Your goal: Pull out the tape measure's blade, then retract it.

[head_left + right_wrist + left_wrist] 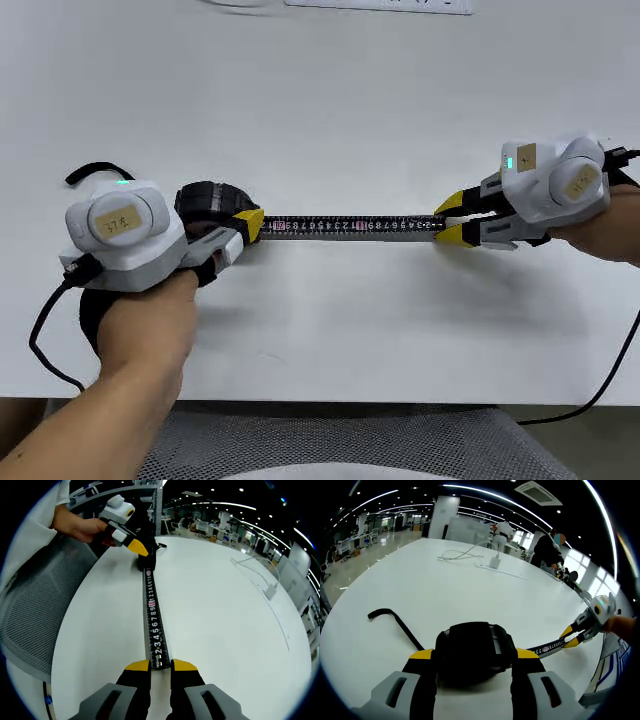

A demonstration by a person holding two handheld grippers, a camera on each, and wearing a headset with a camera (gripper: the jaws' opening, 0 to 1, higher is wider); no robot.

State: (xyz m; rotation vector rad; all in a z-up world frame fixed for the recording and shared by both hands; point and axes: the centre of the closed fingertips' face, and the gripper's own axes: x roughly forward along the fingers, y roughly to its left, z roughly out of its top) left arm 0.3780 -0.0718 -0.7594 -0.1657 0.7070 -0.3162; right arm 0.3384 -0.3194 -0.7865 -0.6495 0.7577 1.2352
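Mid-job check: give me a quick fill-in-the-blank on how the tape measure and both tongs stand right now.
1. The left tongs are shut on the tape measure's ____ case.
2. The blade is drawn out across a ____ table.
3. The right tongs, like the left, have ____ tips.
4. The blade's free end is pinched by the ____ one.
Missing words: black, white, yellow, right.
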